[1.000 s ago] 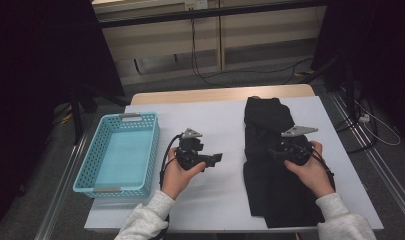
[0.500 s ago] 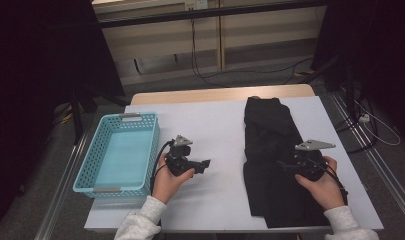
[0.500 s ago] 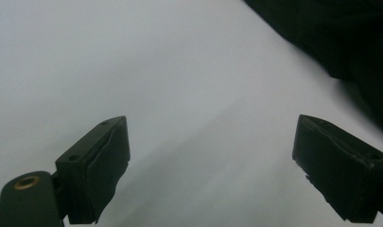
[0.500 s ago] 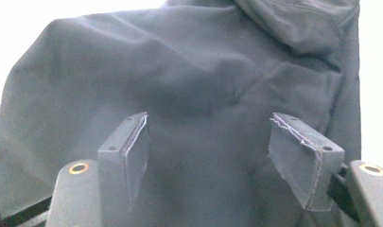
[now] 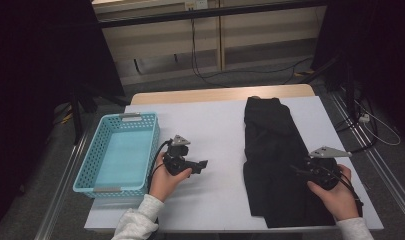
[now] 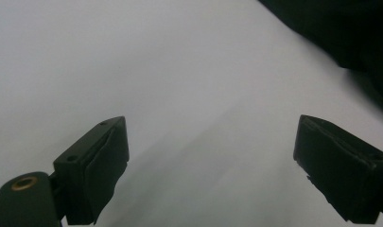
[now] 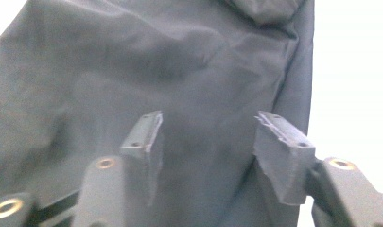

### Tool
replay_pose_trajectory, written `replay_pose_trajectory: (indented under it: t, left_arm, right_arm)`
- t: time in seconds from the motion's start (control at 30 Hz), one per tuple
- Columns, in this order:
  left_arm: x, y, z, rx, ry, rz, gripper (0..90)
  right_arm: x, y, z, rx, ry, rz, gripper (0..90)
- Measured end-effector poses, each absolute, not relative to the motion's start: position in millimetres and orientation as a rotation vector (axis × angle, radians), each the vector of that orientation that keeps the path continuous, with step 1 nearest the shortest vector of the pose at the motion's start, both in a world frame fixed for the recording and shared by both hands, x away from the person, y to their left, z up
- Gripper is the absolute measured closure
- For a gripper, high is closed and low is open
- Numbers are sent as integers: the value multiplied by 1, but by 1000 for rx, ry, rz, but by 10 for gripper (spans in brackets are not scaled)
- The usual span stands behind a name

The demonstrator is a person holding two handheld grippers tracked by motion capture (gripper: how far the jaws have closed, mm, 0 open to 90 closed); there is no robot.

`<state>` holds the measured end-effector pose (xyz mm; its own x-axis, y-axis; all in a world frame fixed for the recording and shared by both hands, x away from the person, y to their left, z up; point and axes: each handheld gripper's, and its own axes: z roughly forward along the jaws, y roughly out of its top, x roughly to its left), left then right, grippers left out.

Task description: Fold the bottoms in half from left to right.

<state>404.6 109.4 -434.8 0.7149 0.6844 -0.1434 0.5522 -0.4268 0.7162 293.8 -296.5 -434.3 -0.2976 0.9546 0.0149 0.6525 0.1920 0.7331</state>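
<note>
The black garment (image 5: 277, 160) lies flat in a long strip down the right half of the high view, running from the middle of the frame toward the lower right, spread on the white worktop (image 5: 220, 125). In the right gripper view its creased grey-black cloth (image 7: 146, 71) takes up the upper left and centre, with bare worktop along the right edge.

The right gripper (image 5: 302, 172) has drawn back over the last second from the middle of the cloth toward the lower right of the high view, and now sits over the garment's near right edge. Its jaws have just been narrowing; they stand partly spread above the fabric, with cloth behind them but nothing pinched that I can make out. That looks like a set-up to take the near hem or corner, perhaps for a fold, so the grasp itself is not yet made.

The left gripper (image 5: 202, 164) has slid slightly toward the bottom of the frame and rests over bare worktop left of centre, apart from the garment. Its jaws have been widening and stand well spread on nothing.

The turquoise basket (image 5: 97, 175) sits at the left, unchanged and holding nothing.
</note>
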Motion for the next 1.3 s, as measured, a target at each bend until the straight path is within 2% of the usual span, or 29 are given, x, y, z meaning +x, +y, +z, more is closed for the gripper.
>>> replay_pose_trajectory:
  t: [0.33,0.57,0.67,0.73,1.03,1.3]
  left_arm:
    - [407,104,-434,2139,926,218,114]
    - [406,102,-432,2135,918,217,114]
    - [405,101,-431,2146,905,228,114]
    - [405,102,-430,2150,903,228,114]
    - [403,100,-426,2138,898,225,118]
    - [403,98,-427,2147,905,219,121]
  right_arm:
    - [281,-308,-440,1572,2013,842,564]
    - [283,-302,-449,1601,2033,847,697]
    - [283,-301,-448,1591,2046,851,848]
    - [283,-300,-447,1584,2053,843,886]
    - [270,-311,-426,1571,1987,889,896]
    - [265,-328,-429,1597,1988,846,889]
